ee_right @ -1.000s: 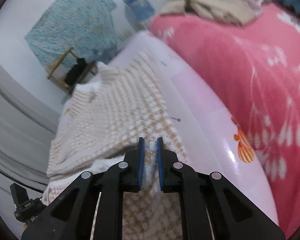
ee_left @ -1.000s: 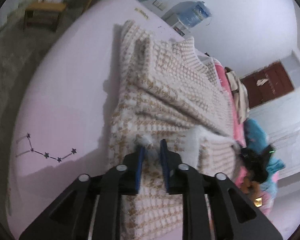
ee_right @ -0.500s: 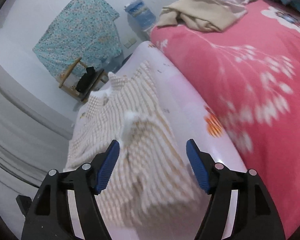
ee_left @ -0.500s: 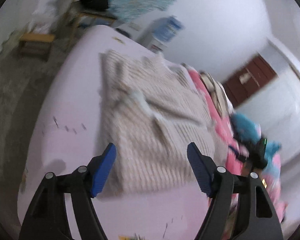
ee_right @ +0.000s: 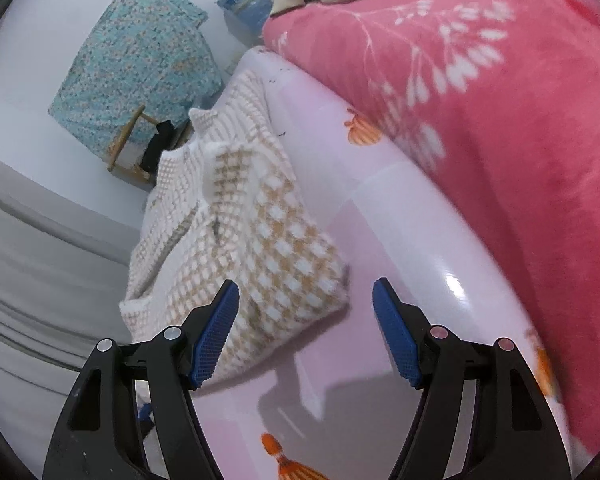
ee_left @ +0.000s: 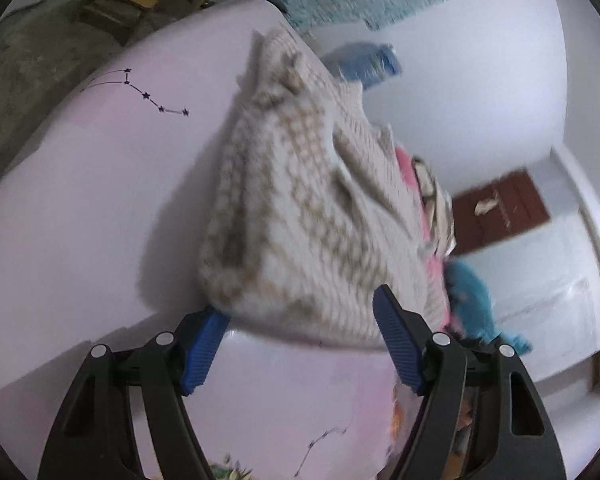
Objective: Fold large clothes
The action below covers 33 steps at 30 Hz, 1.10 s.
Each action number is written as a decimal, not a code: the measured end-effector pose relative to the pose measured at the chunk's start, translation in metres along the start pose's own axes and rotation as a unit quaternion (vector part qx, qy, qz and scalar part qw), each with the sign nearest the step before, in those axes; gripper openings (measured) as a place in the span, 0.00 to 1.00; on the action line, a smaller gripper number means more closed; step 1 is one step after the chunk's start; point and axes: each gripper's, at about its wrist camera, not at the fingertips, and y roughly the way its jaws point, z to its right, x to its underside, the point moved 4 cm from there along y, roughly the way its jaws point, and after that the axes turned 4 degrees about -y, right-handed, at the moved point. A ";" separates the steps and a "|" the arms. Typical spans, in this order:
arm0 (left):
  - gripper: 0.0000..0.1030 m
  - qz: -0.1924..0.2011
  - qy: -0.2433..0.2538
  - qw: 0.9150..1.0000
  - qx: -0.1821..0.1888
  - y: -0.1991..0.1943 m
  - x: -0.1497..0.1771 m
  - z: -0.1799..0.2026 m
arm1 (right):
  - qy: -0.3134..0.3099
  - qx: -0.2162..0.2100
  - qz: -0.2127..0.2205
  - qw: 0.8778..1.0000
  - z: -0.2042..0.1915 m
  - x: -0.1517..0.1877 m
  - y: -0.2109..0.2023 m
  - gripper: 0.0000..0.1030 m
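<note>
A cream and tan checked knit garment [ee_left: 312, 208] lies folded in a thick bundle on the pale pink bed sheet [ee_left: 80, 208]. My left gripper [ee_left: 300, 344] is open and empty, just in front of the bundle's near edge. In the right wrist view the same garment [ee_right: 268, 248] lies folded on the sheet [ee_right: 400, 220]. My right gripper [ee_right: 306, 332] is open and empty, its left finger [ee_right: 216, 332] close to the bundle's near corner.
A pink floral blanket [ee_right: 500, 100] rises along the right of the sheet. A blue water jug [ee_left: 364, 64], a teal patterned cloth [ee_right: 140, 60] on the wall, a wooden chair [ee_right: 132, 140] and a dark red door [ee_left: 500, 208] stand beyond the bed.
Both grippers let go of the garment and opened wide. The lifted part dropped onto the bundle. Both grippers have drawn back toward the near edge.
</note>
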 end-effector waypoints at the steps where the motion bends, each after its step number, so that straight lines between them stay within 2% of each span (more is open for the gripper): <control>1: 0.68 0.005 -0.002 1.000 0.000 0.001 -0.002 0.001 | 0.004 -0.005 0.003 1.000 -0.001 -0.001 0.002 0.63; 5: 0.65 0.026 0.009 0.999 -0.026 0.007 -0.006 0.006 | 0.010 0.006 0.024 1.000 -0.006 -0.008 0.013 0.55; 7: 0.48 0.042 0.012 0.998 -0.052 0.011 -0.009 0.006 | 0.016 0.014 0.037 0.999 -0.007 -0.011 0.018 0.52; 10: 0.32 0.054 0.027 0.994 -0.087 0.016 -0.012 0.005 | 0.008 0.038 0.049 0.998 -0.012 -0.012 0.025 0.43; 11: 0.31 0.056 0.043 0.992 -0.102 0.016 -0.012 0.006 | 0.001 0.048 0.049 0.998 -0.015 -0.012 0.027 0.37; 14: 0.20 0.067 0.122 0.978 -0.155 0.020 -0.006 0.022 | -0.031 0.073 0.056 0.995 -0.027 -0.013 0.027 0.21; 15: 0.16 0.077 0.152 0.970 -0.171 0.018 -0.003 0.029 | -0.044 0.079 0.062 0.994 -0.032 -0.013 0.022 0.17; 16: 0.14 0.083 0.169 0.966 -0.179 0.015 -0.001 0.033 | -0.053 0.080 0.068 0.993 -0.035 -0.011 0.017 0.16; 21: 0.10 0.123 0.247 0.943 -0.184 -0.006 0.005 0.069 | -0.089 0.068 0.104 0.988 -0.059 -0.008 -0.019 0.12; 24: 0.09 0.129 0.270 0.937 -0.180 -0.021 0.007 0.084 | -0.104 0.056 0.113 0.987 -0.065 0.000 -0.040 0.12; 29: 0.09 0.111 0.275 0.941 -0.161 -0.060 0.014 0.083 | -0.114 0.040 0.105 0.987 -0.063 0.027 -0.076 0.12; 33: 0.10 0.078 0.285 0.940 -0.174 -0.081 0.034 0.070 | -0.101 0.036 0.064 0.992 -0.055 0.062 -0.081 0.12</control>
